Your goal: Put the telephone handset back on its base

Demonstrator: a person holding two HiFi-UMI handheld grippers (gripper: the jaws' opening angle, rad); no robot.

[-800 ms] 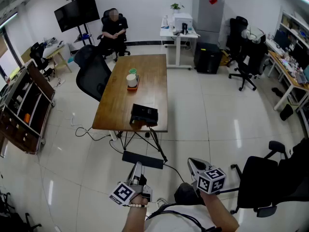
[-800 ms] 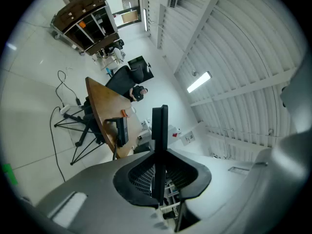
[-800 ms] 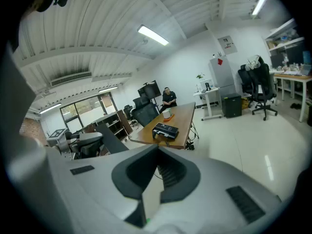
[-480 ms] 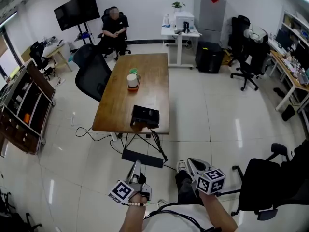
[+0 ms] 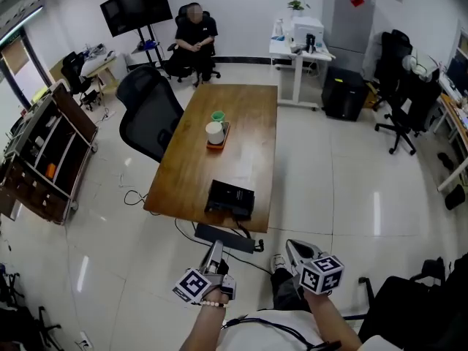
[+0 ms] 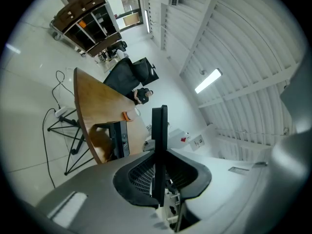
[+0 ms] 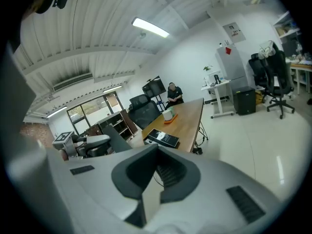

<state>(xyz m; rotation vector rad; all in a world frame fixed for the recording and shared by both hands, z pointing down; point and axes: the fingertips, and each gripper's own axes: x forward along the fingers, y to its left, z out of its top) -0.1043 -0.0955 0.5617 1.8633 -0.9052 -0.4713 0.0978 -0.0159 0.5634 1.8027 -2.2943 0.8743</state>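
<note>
Left gripper (image 5: 215, 249): We hold it low at our left, over the pale tiled floor (image 5: 329, 196) and well short of the table. In its own view the two jaws lie flat against each other as one thin dark edge, with nothing between them.
Right gripper (image 5: 295, 248): We hold it at our right, about level with the left one and apart from it. Its jaws also meet in a closed wedge, and we see nothing in them.
Telephone (image 5: 231, 199): A flat black set lies on the table's near end, close to the edge that faces us and well apart from both grippers. From here we cannot tell the handset from the base, nor whether it is seated.
Table (image 5: 248, 148): Long and wooden, it runs away from us down the middle of the room.
Cup (image 5: 214, 132): White and upright, it stands on an orange mat (image 5: 213, 144) near the table's middle, with a small green thing (image 5: 218, 116) just behind it.
Office chair (image 5: 150, 112): Black, it stands beside the table's left long side.
Person (image 5: 195, 35): Seated beyond the table's far end, in dark clothes.
Screen (image 5: 137, 7): Dark and on a stand, it is left of the seated person.
Shelf cart (image 5: 45, 152): Brown and open-shelved, it is at the room's left side.
</note>
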